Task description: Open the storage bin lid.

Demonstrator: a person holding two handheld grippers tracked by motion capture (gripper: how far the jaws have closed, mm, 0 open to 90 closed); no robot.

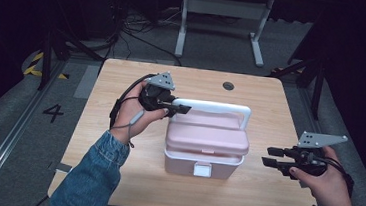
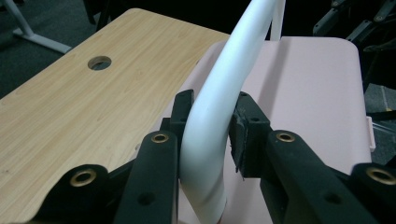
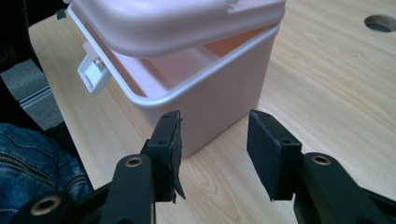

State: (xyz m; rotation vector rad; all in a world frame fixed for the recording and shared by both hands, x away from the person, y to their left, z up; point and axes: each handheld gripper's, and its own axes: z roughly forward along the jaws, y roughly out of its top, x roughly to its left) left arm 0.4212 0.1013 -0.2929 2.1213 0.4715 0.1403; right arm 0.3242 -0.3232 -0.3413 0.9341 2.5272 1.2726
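Observation:
A pink lidded box [image 1: 203,164] stands in the middle of the wooden table [image 1: 110,162]. Its white handle [image 1: 216,106] stands upright over the lid [image 1: 207,135]. My left gripper [image 1: 180,108] is shut on the handle's left bend; in the left gripper view both pads press the white handle [image 2: 219,93] above the pink lid [image 2: 308,93]. The lid [image 3: 173,18] is raised a little off the box [image 3: 219,88], leaving a gap, and the white latch [image 3: 91,72] hangs loose. My right gripper [image 1: 272,157] is open, to the right of the box, with nothing between its pads [image 3: 264,149].
A round cable hole [image 1: 228,86] lies in the table top behind the box. A white desk frame [image 1: 223,21] and cables stand on the floor beyond the table. Bare table surface surrounds the box on all sides.

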